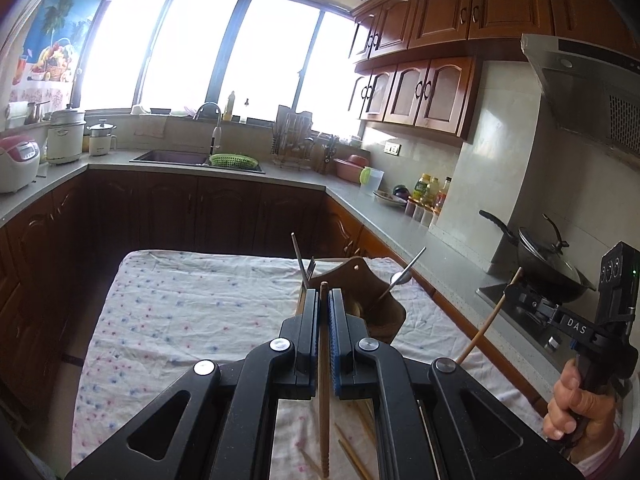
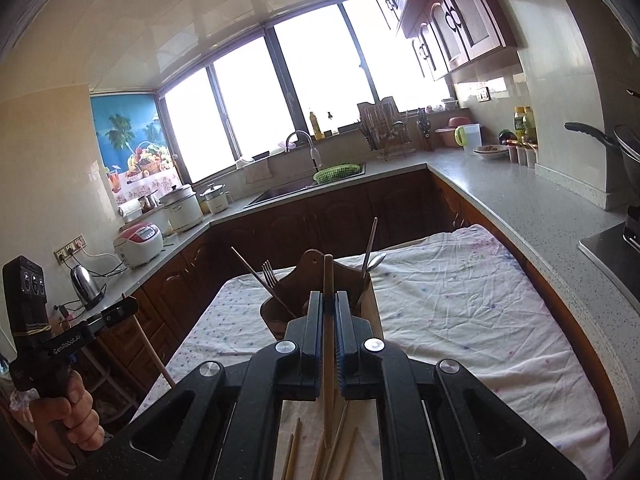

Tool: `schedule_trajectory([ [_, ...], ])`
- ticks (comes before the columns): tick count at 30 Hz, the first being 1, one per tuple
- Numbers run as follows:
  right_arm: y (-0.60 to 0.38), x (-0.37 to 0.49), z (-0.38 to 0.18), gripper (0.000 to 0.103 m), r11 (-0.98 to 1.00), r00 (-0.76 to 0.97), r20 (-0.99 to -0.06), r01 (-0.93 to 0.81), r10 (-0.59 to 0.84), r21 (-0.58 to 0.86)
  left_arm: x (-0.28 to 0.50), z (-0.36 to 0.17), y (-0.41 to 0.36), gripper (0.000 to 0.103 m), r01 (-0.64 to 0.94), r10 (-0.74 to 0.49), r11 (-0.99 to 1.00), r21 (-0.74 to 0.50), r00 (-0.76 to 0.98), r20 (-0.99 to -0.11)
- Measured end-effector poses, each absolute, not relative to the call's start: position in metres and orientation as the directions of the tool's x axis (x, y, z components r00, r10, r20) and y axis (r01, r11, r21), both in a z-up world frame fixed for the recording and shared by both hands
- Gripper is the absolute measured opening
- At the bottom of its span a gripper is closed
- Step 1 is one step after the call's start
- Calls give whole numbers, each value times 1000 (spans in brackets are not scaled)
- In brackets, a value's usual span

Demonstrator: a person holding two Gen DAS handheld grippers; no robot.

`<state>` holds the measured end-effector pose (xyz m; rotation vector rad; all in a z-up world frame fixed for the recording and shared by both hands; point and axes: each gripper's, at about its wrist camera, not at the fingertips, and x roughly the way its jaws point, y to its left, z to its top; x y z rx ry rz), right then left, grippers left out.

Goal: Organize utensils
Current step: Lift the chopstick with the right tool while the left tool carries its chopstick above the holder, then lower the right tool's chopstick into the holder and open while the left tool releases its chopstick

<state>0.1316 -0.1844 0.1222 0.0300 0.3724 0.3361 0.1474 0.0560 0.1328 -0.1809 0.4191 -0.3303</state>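
My left gripper (image 1: 323, 296) is shut on a wooden chopstick (image 1: 323, 380), held above the cloth-covered table (image 1: 180, 320) just in front of the brown wooden utensil holder (image 1: 360, 276). The holder has a fork (image 1: 310, 268) and a spoon (image 1: 400, 278) in it. My right gripper (image 2: 329, 300) is shut on another wooden chopstick (image 2: 329, 360), close before the same holder (image 2: 308, 268). It also shows at the right of the left wrist view (image 1: 516, 294) with its chopstick (image 1: 486, 326). Several loose chopsticks (image 2: 296, 452) lie on the cloth below both grippers.
A grey counter (image 2: 520, 196) runs along the right with bottles (image 1: 424, 190), a wok (image 1: 552, 260) on the stove and a range hood (image 1: 580, 92). A sink (image 1: 172, 158) with a green basket (image 1: 234, 160) is at the back. Rice cookers (image 1: 18, 160) stand left.
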Motion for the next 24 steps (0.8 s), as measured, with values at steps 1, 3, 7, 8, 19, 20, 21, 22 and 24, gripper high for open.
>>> schedule_trajectory([
  [1,-184,134,125,5,944,880,-345,-317,328,89,151,136,55,3,278,-350,931,-237,865,-359],
  [3,-183,137,133,5,945,888,-324,-315,327,90,158,141,54,3,283,-351,930,-234,873,-339],
  [7,-183,144,147,5,946,904,-282,-310,323,92,171,149,52,3,286,-348,929,-233,891,-293],
  [8,-182,147,151,5,947,907,-272,-308,322,93,175,151,52,3,287,-347,929,-234,896,-277],
  [19,-167,195,182,5,961,950,-148,-264,274,84,239,145,25,3,209,-242,951,-227,961,-130],
  [20,-165,201,181,5,963,953,-145,-257,267,82,245,139,21,3,200,-232,953,-227,965,-125],
  [21,-164,206,180,5,963,953,-144,-255,266,86,249,130,13,3,190,-222,955,-227,967,-123],
  [22,-163,212,177,5,962,953,-145,-256,267,89,255,121,9,3,194,-227,953,-234,966,-123],
  [24,-161,221,169,5,966,957,-144,-245,254,78,263,103,-1,3,204,-238,948,-244,964,-119],
])
